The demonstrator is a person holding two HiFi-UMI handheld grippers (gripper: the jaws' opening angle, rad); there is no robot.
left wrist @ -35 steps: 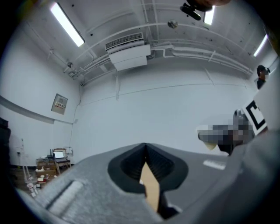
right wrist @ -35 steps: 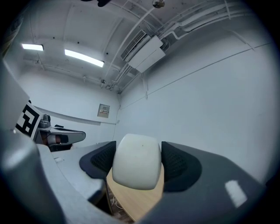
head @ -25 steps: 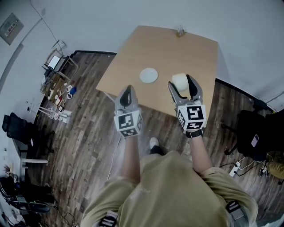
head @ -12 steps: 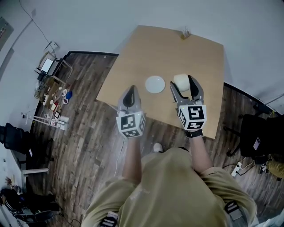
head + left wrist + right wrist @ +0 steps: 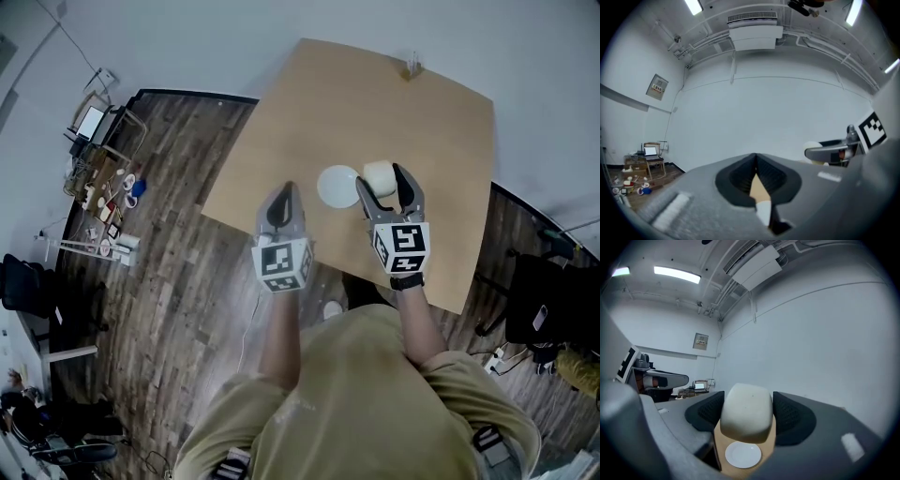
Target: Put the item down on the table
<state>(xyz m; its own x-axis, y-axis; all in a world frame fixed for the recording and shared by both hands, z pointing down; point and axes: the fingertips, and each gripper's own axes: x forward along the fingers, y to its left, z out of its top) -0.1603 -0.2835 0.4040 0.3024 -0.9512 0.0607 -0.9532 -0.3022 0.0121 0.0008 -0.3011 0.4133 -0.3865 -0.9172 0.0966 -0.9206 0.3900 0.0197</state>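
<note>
My right claw [image 5: 383,177] grips the cream item [image 5: 746,418] over the wooden surface [image 5: 375,103], just right of the white plate [image 5: 337,186], while my left claw [image 5: 284,195] is closed, empty, over the surface's near-left edge.

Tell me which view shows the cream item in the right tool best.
The right gripper view: the cream item sits large, clamped between the jaws of the right tool. The head view shows only its small top; the left gripper view catches a pale sliver.
</note>
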